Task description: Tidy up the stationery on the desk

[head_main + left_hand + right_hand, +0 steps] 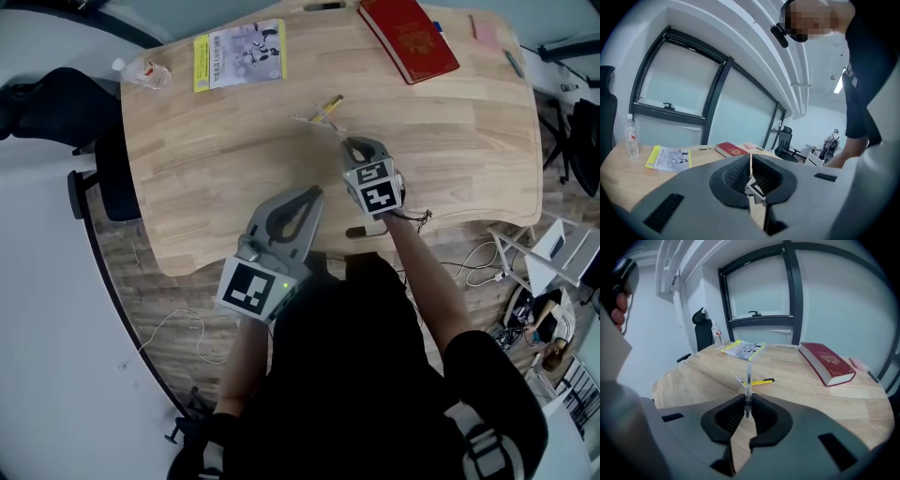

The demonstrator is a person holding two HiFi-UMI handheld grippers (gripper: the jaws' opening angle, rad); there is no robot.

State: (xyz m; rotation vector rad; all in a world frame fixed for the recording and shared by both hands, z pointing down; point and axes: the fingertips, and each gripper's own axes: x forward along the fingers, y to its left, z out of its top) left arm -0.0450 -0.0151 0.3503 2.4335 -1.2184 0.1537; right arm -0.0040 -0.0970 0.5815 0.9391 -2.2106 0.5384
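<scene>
Clear pen (748, 392) | pinched by right gripper (748, 402), above desk (693, 380), left of red book (828, 363) | left gripper (751, 174) pressed together, empty | advice: keep pinch firm, carry pen level, set beside red book; yellow pen (762, 381) next

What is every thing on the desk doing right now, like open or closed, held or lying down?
clear pen: clamped in the right gripper
yellow pen: lying loose on the desk
red book: closed, lying flat
booklet: closed, lying flat
water bottle: upright, cap on
left gripper: shut, holding nothing
</scene>
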